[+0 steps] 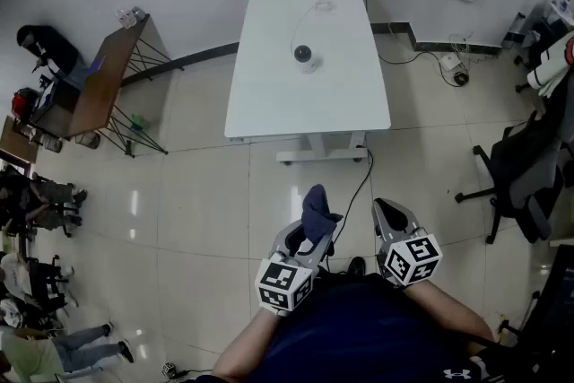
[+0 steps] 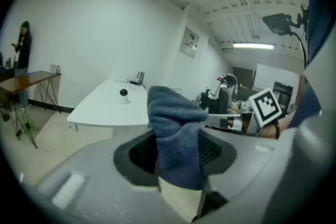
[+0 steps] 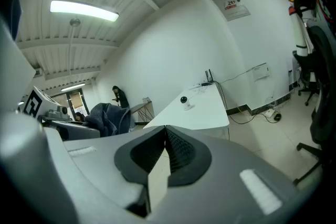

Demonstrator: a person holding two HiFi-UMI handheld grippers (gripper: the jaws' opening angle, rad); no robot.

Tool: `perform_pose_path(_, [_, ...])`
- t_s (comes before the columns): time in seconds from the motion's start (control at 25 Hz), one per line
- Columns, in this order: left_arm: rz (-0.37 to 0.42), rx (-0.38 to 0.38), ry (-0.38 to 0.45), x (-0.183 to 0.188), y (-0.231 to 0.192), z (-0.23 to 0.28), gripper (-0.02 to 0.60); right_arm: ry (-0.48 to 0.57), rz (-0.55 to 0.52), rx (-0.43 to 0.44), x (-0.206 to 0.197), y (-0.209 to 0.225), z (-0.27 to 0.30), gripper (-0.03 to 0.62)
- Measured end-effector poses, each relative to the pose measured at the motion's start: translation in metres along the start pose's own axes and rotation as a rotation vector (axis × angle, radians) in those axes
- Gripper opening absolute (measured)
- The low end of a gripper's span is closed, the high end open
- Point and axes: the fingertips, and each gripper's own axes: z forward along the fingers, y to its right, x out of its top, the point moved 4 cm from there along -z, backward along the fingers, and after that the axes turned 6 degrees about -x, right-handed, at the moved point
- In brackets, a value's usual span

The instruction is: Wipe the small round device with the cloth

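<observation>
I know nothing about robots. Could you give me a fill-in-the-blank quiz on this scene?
1. The left gripper is shut on the cloth, which is dark ____.
2. The right gripper is shut and holds ____.
3. The small round device stands on a table whose top is ____.
Missing words: blue; nothing; white.

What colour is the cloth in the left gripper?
Dark blue-grey. The cloth, clamped in the left gripper, shows best in the left gripper view.
</observation>
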Motion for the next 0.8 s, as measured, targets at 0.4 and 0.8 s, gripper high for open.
perform_pose_path(0.4, [0.021,-0.015,0.050,0.054,-0.091,0.049,0.179,-0.003,-0.018,0.005,0.030,0.029,0.072,0.012])
perform_pose_path(0.8, [-0.086,-0.364,0.164,0.163,-0.235,0.128,0.179,0.018,0.120,0.233,0.124,-0.023,0.249,0.158])
